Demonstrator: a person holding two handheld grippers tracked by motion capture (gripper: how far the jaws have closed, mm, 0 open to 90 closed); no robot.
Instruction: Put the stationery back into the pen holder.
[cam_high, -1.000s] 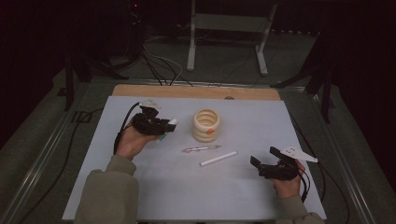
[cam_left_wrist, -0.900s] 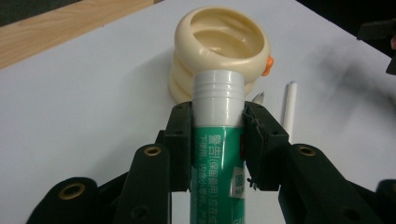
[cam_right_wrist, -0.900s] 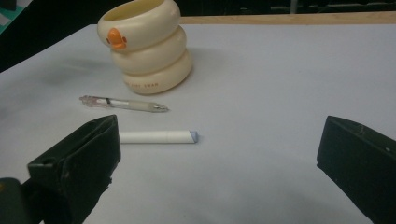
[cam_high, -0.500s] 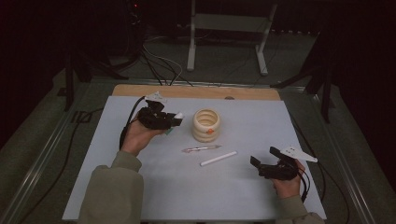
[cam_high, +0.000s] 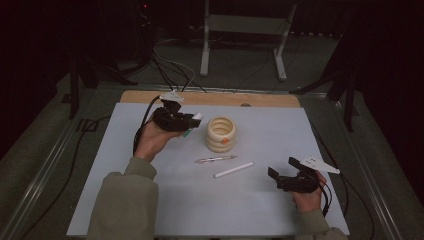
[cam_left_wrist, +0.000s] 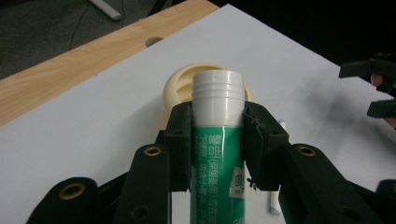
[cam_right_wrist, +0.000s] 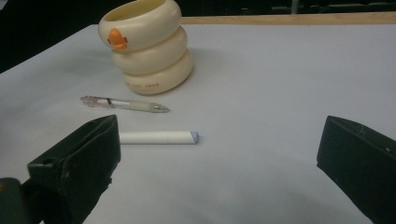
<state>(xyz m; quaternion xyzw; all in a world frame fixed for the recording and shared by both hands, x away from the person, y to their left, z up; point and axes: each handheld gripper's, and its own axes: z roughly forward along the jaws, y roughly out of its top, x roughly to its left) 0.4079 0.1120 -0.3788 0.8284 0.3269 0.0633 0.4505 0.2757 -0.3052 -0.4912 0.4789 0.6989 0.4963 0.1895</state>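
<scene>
Left claw (cam_high: 192, 122) sits upper left of centre in the high view, clenched on a green glue stick (cam_left_wrist: 217, 154). In the left gripper view both jaws press the tube's sides just under its white ribbed cap (cam_left_wrist: 218, 95), which pokes out past the jaw tips. The tube points toward the cream ringed holder (cam_high: 221, 134), with its cap just left of the holder in the high view; whether they touch cannot be told.

Right claw (cam_high: 286, 173) is lower right in the high view, released, jaws wide apart with nothing between them, over the white desk (cam_high: 280, 130). Whether it rests on the desk cannot be told.

A clear pen (cam_high: 216, 159) lies just below the holder, and a white stick (cam_high: 233, 170) lies just below the pen, slightly to its right. Both lie flat mid-frame, apart from each other and from the right claw.

The holder stands upright, with an orange duck beak (cam_right_wrist: 118, 41) on its side.
</scene>
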